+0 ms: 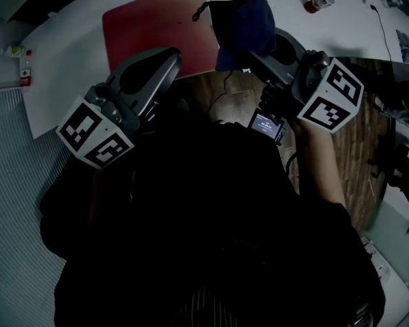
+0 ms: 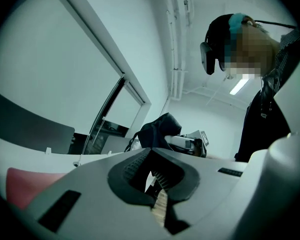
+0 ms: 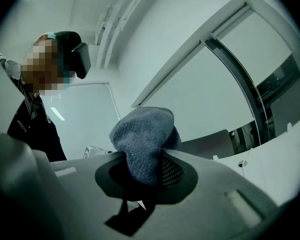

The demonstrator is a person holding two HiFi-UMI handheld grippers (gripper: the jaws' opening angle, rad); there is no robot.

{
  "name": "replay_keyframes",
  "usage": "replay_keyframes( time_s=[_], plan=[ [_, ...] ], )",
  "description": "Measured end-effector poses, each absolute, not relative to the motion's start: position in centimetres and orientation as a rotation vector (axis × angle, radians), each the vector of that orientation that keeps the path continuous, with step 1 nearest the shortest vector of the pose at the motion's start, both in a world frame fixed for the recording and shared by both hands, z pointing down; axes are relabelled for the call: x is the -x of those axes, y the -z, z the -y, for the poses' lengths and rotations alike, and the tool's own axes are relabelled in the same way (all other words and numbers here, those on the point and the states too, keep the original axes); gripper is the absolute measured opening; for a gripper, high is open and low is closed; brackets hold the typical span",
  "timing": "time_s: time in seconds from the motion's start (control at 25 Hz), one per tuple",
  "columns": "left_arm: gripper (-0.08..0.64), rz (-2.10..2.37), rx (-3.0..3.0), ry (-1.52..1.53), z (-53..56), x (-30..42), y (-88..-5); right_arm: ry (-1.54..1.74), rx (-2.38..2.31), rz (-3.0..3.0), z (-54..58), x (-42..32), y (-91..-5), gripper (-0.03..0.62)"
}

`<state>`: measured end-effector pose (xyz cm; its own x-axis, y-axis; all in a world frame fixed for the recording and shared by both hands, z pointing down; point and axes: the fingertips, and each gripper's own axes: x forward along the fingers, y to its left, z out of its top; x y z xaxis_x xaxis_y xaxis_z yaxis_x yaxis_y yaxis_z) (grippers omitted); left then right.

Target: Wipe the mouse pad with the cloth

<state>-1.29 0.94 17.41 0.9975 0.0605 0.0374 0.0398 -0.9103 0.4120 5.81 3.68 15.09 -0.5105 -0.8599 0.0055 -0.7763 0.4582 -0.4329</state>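
Observation:
The red mouse pad (image 1: 157, 29) lies flat on the white table (image 1: 68, 46); its edge shows low at the left of the left gripper view (image 2: 25, 186). My right gripper (image 1: 259, 50) is shut on a bunched dark blue cloth (image 1: 245, 20), held up over the table's near edge, to the right of the pad. The cloth (image 3: 142, 144) bulges out from between the jaws. My left gripper (image 1: 165, 63) hovers just off the pad's near edge, jaws together with nothing between them (image 2: 151, 170). From the left gripper view the cloth (image 2: 157, 129) hangs ahead.
A small bottle with a red cap (image 1: 319, 3) lies on the table at the far right. A cable (image 1: 385, 26) runs across the right end of the table. Wood floor (image 1: 218, 97) lies below the table's edge. A person's dark clothing fills the lower half of the head view.

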Motion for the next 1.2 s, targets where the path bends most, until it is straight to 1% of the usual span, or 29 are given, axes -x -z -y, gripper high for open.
replay_keyframes(
  time_s=[0.48, 0.92, 1.2],
  plan=[
    [0.008, -0.218, -2.658, -0.107, 3.4, 1.5, -19.9, 0.680, 1.520, -2.488, 0.4, -4.4, -15.9, 0.075],
    [0.008, -0.083, -2.690, -0.150, 5.1, -1.4, -19.9, 0.661, 1.390, -2.525, 3.2, -8.2, -15.6, 0.075],
    [0.008, 0.016, -2.681, -0.149, 6.1, -2.7, -19.8, 0.660, 1.285, -2.616, 5.6, -9.2, -15.7, 0.075]
  ],
)
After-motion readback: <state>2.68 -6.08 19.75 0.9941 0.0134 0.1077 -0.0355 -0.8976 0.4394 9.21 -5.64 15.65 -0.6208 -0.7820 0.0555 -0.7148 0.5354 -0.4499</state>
